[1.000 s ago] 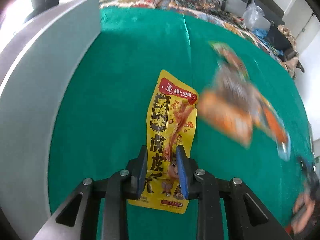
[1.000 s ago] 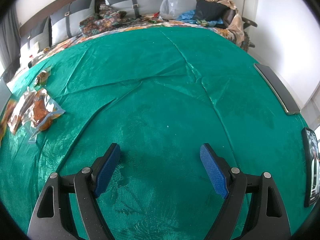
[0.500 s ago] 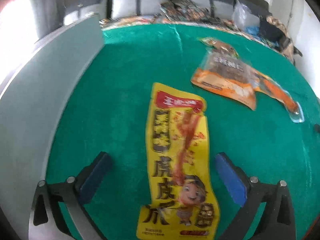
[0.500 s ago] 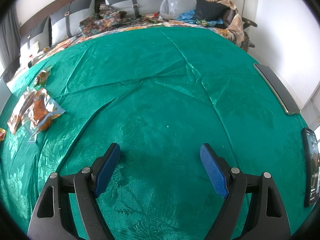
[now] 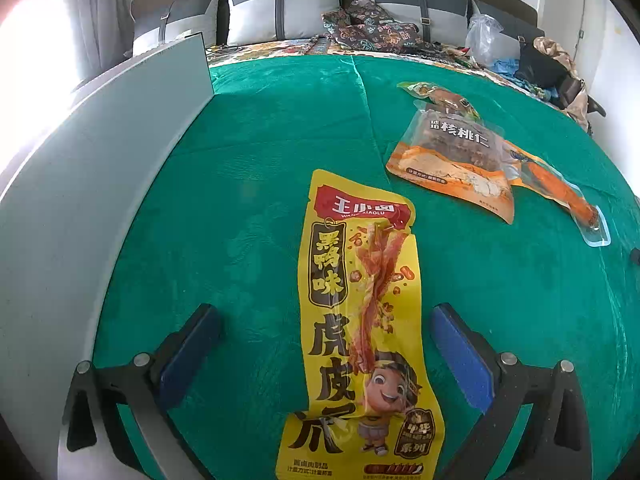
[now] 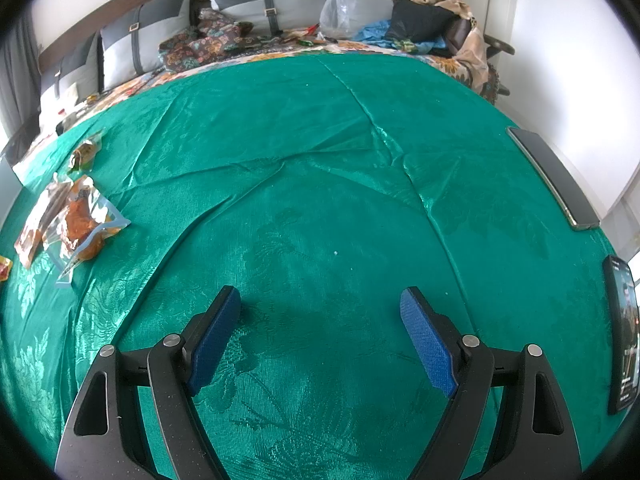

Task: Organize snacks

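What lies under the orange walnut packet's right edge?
The orange walnut packet overlaps a clear pouch holding something orange; the covered part is hidden. Behind its far edge sits a small snack pack.

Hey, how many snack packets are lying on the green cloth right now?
4: yellow packet between the left claw fingers; orange walnut packet, small far packet and clear packet overlapping; more may be hidden.

A green patterned cloth (image 6: 320, 200) covers a bed with grey cushions (image 5: 280, 8) against white walls (image 6: 560, 60); bright daylight enters at left.
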Tool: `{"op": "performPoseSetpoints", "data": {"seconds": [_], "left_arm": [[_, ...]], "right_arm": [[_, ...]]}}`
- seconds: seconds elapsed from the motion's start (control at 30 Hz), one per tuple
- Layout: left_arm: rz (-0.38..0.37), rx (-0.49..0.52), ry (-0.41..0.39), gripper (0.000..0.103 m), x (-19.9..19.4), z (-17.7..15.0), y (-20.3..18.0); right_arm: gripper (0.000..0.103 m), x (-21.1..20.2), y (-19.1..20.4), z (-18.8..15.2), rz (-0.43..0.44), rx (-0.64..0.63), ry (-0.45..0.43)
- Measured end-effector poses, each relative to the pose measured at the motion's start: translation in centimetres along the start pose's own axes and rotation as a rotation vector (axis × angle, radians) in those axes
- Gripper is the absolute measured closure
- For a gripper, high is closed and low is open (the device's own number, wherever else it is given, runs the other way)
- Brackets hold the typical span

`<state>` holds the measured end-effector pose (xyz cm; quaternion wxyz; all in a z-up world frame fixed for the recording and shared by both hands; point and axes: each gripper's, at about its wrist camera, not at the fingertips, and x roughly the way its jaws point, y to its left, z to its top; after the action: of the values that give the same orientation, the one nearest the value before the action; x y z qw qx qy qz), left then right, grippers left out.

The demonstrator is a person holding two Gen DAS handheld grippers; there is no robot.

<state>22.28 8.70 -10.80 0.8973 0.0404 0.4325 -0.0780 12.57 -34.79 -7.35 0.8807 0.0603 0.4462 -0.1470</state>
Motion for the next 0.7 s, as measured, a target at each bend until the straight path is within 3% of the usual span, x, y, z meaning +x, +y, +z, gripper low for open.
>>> {"op": "performPoseSetpoints", "data": {"seconds": [0.7], "left_arm": [[0.001, 0.0, 0.0, 0.0, -0.09, -0.01, -0.03]], "right_arm": [[0.017, -0.02, 0.13, -0.03, -0.002, 0.0, 0.001]]}}
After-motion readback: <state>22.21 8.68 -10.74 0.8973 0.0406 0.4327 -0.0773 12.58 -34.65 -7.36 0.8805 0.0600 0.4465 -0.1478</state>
